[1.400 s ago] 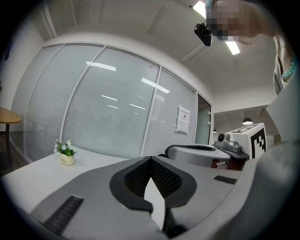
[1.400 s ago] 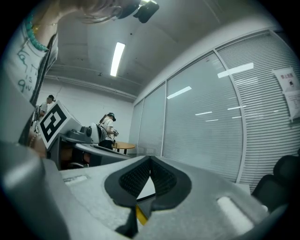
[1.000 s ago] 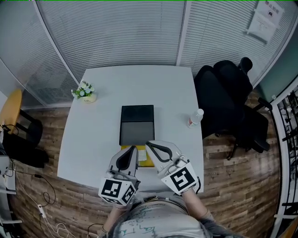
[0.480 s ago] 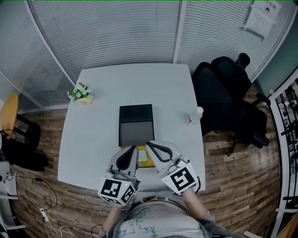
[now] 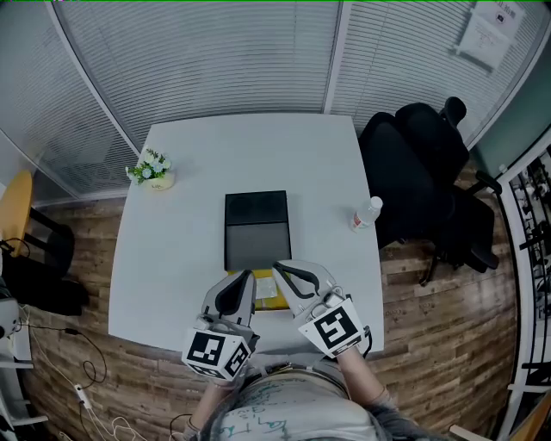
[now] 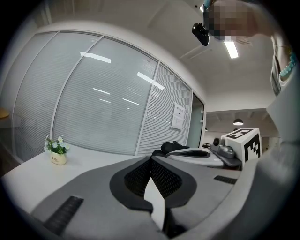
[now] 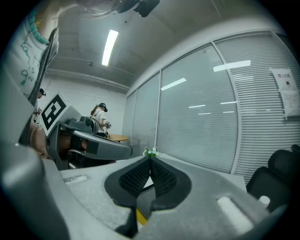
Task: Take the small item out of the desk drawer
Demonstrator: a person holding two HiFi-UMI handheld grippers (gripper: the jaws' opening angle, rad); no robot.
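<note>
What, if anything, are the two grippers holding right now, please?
Nothing, it seems: the left gripper and the right gripper both have their jaws shut together, empty.

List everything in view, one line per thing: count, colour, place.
table: one, white, centre of the room
drawer box: one, black and dark grey, middle of the table
flat thing: one, yellow, table's near edge, partly under the claws
flower pot: one, white blooms and green leaves, table's far left
bottle: one, clear, table's right edge
office chair: one, black, right of the table
side chair: one, orange-yellow, at the left edge
paper notice: one, white, on the blinds, top right
cables: several, pale, on the floor at lower left
left claw: one, grey, shut, over the table's near edge
right claw: one, grey, shut, beside the left claw
</note>
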